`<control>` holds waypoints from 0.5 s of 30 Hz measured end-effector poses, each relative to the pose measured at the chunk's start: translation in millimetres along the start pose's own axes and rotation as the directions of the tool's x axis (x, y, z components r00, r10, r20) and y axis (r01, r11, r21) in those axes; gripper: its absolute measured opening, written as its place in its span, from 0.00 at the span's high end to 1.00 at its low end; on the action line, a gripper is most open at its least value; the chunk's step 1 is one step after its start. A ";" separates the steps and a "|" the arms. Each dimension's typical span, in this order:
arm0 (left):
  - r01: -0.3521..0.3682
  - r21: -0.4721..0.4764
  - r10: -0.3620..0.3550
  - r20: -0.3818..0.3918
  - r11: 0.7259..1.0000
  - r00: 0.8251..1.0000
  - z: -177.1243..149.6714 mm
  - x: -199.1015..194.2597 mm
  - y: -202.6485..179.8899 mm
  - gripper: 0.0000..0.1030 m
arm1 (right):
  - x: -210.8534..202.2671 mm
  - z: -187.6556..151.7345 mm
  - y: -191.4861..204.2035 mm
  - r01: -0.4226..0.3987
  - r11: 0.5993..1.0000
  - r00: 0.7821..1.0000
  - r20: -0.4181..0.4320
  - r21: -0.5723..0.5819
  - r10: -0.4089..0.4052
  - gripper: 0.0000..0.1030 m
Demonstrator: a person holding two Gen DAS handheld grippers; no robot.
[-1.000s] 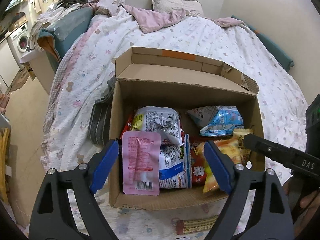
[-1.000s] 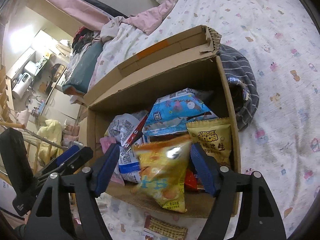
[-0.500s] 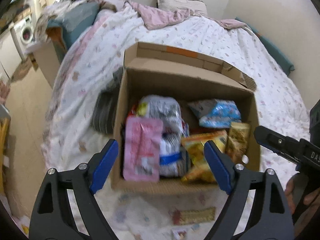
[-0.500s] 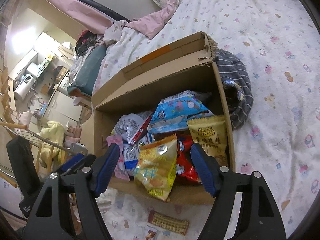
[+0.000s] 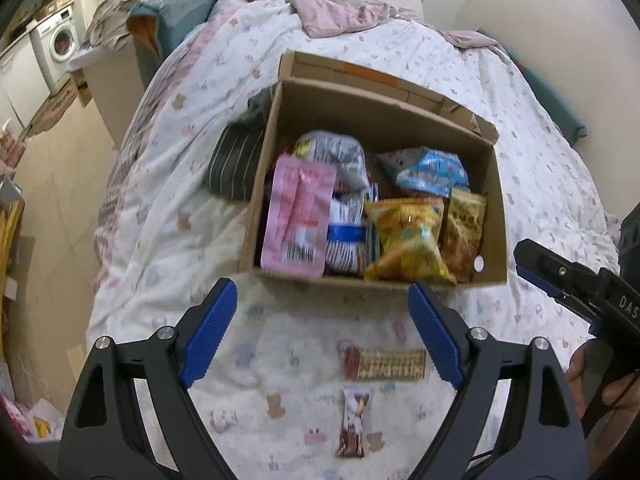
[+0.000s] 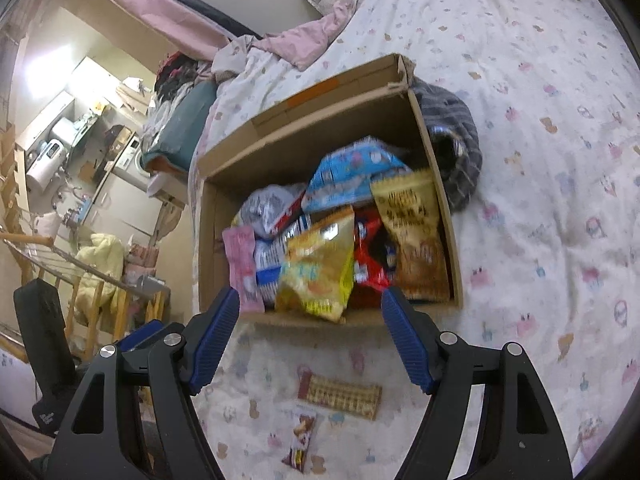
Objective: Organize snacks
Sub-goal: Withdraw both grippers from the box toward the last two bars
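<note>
A home bedroom: quilted bed (image 5: 400, 60), washing machine (image 5: 60, 40).

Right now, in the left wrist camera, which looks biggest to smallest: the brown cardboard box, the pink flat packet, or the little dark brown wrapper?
1. Brown cardboard box, by far the largest.
2. Pink flat packet, inside the box at its left.
3. Little dark brown wrapper, smallest even though it lies nearest the camera on the bedspread.

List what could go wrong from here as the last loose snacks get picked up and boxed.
1. The yellow chip bag hangs over the cardboard box's near rim; dropping more in may knock it out.
2. The wafer pack and small chocolate bar lie flat on soft bedding, so either open tool, left or right, may pinch fabric or slip off.
3. The box looks crowded, so added packs might slide off the pile.
</note>
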State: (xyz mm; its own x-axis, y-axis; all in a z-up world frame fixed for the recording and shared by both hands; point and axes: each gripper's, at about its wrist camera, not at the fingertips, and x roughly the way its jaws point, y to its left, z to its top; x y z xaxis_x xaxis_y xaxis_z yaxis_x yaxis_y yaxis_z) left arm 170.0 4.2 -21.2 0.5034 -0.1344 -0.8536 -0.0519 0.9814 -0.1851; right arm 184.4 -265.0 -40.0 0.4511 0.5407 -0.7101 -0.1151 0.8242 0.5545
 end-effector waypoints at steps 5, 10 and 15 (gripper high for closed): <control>0.008 0.014 -0.008 -0.047 1.000 0.999 -22.1 4.1 -1.9 0.17 | -4.2 -20.7 -3.2 0.023 1.000 0.999 -0.035 -0.006 -0.023 0.26; 0.002 0.075 0.006 -0.106 0.997 0.994 -40.2 17.6 -10.0 0.17 | -8.5 -41.5 -24.0 0.101 0.995 0.993 -0.058 0.026 -0.099 0.26; 0.066 0.168 -0.025 -0.236 0.984 0.971 -64.8 40.3 -29.5 0.17 | -14.4 -46.7 -44.0 0.139 0.987 0.988 -0.075 0.077 -0.133 0.26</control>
State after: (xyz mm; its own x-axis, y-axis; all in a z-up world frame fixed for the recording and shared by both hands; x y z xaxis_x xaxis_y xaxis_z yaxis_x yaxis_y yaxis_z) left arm 135.9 -39.1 -81.7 0.2869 -0.1875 -0.9394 0.1272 0.9794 -0.1567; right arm 141.6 -301.2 -74.4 0.3946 0.4374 -0.8080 0.0171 0.8758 0.4824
